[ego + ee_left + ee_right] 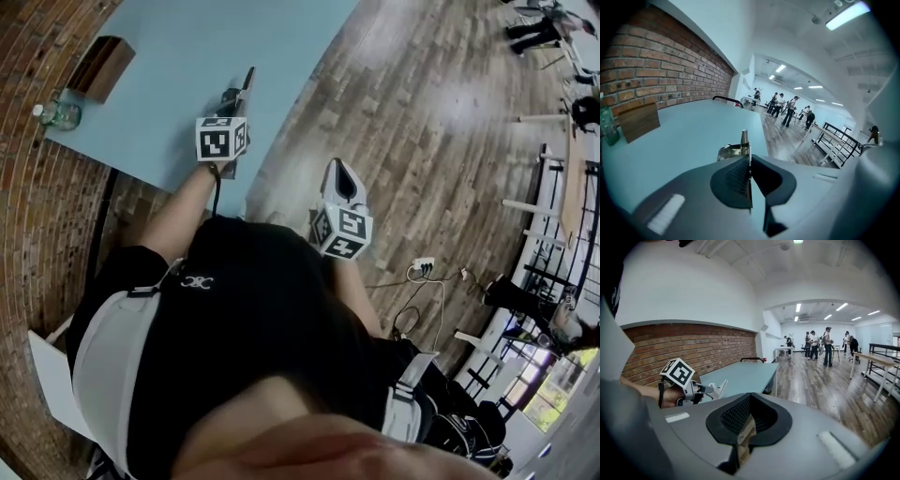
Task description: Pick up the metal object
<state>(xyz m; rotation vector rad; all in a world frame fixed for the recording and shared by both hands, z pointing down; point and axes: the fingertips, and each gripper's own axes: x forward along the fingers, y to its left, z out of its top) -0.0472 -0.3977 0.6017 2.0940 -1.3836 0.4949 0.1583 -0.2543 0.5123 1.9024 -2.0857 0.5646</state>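
The metal object (240, 92), a thin shiny piece, sticks out past my left gripper (234, 111) over the near corner of the light blue table (187, 56). In the left gripper view the metal object (744, 139) shows edge-on, and my left gripper (749, 161) is shut on it. The right gripper view shows it from the side, the metal object (717, 389) seeming a little above the table (745, 373). My right gripper (339, 173) hangs off the table over the wooden floor. Its jaws meet at the tips in the right gripper view, the right gripper (749, 399) holding nothing.
A wooden box (101, 64) and a glass jar (58, 114) stand at the table's far left by the brick wall (28, 37). A power strip with cables (422, 270) lies on the floor. Several people (787, 110) stand far down the room among tables and railings.
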